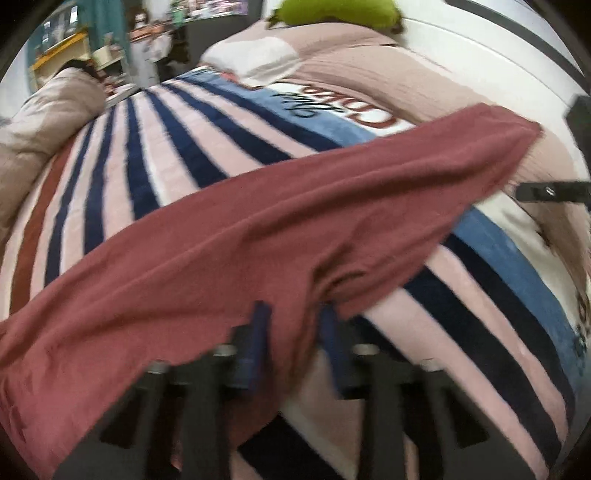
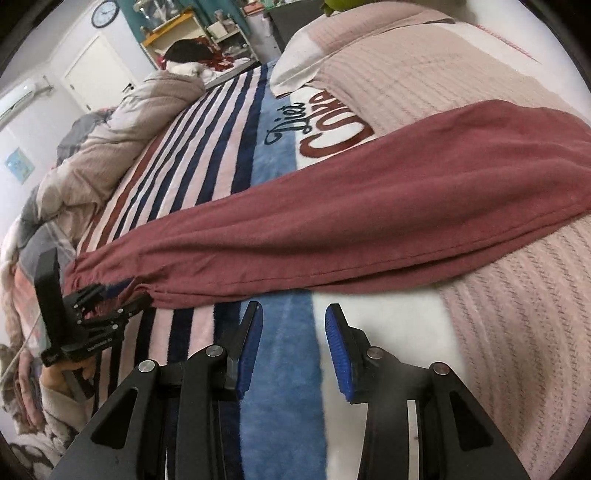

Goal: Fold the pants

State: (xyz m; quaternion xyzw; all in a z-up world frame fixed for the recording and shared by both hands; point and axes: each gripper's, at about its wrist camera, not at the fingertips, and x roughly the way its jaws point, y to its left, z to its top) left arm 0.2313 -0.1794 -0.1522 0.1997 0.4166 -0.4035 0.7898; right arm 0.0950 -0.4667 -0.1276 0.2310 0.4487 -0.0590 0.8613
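Left wrist view: the left hand-held gripper (image 1: 293, 332) has its two blue-padded fingers on either side of a fold of the maroon pants (image 1: 280, 221), at the lower edge of the cloth. The picture is blurred here, and cloth fills the gap between the pads, so it appears to pinch the pants, though how tightly cannot be told. From that grip the pants stretch as a long band up and to the right, across the striped blanket (image 1: 155, 147). Beyond the pants, the blanket shows navy and pink stripes, a light blue band and lettering. Farther from the pants lie a pink knitted cover (image 1: 351, 62), a white pillow (image 1: 255, 59) and something green (image 1: 332, 11) at the top edge. A beige comforter (image 1: 44, 122) is bunched at the left of the blanket. A black part of the other tool shows at the right edge, near the far end of the pants.

Right wrist view: the right hand-held gripper (image 2: 293, 332) is spread wide with nothing between its blue pads, poised over the blanket's blue band (image 2: 284, 369), just short of the near edge of the pants (image 2: 351, 210). The pants lie flat across the bed, wide end to the right on the knitted cover (image 2: 498, 350), narrow cuffs to the left. There the left hand-held gripper (image 2: 110, 299) grips the cuff end, the cloth bunched in its fingers. Past the blanket are a comforter (image 2: 122, 140), a white door (image 2: 99, 70), a wall clock (image 2: 105, 13) and yellow shelves (image 2: 184, 29).
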